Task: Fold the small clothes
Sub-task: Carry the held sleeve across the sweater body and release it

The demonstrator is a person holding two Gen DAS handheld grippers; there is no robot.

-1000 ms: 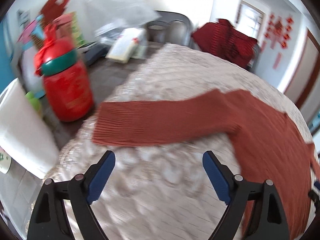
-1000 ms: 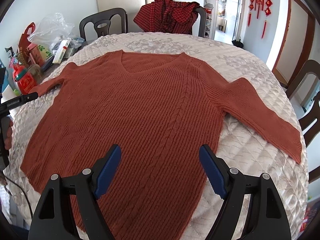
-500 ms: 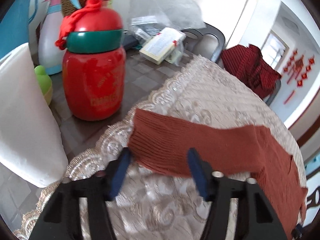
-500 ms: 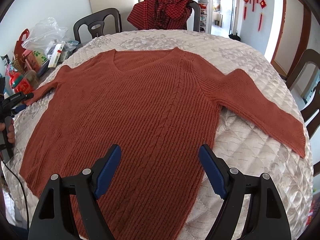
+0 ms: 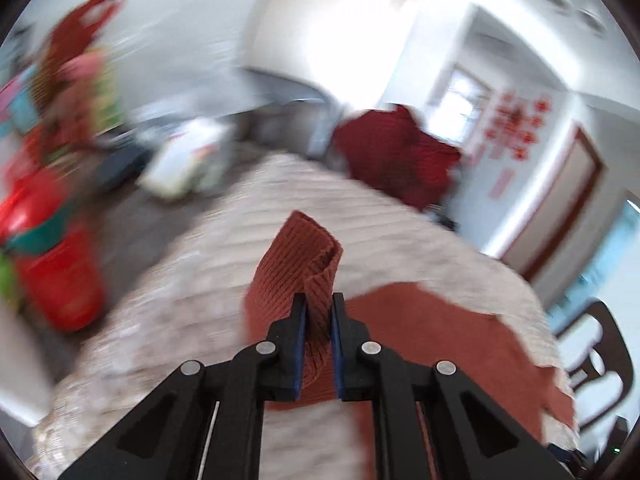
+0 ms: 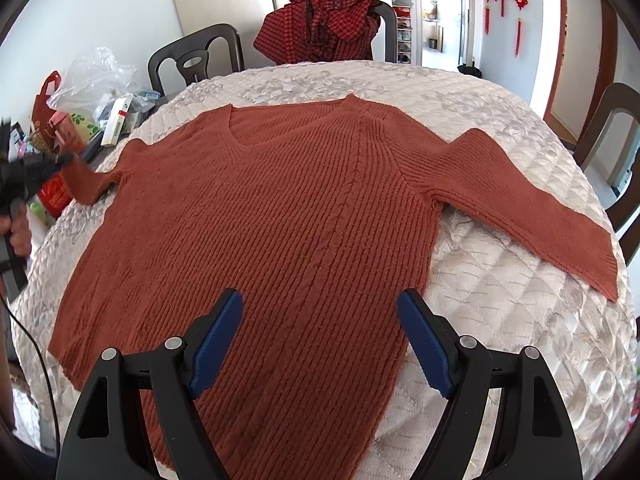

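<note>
A rust-orange ribbed sweater lies flat, front up, on the quilted table cover. My left gripper has its jaws closing on the cuff of the left sleeve, and the pads press the knit, which stands folded up above the table. From the right wrist view the left gripper sits at the far left, holding that left sleeve, with a hand below it. My right gripper hovers open over the sweater's lower hem, nothing between its fingers. The right sleeve lies stretched out.
A red jar with a green band stands on bare table left of the cover, with boxes and a plastic bag behind it. A red checked garment hangs on a far chair. More chairs ring the table.
The left gripper went to the sleeve cuff, closed on it and lifted it off the table, swinging toward the sweater body. The right gripper stayed put over the hem.
</note>
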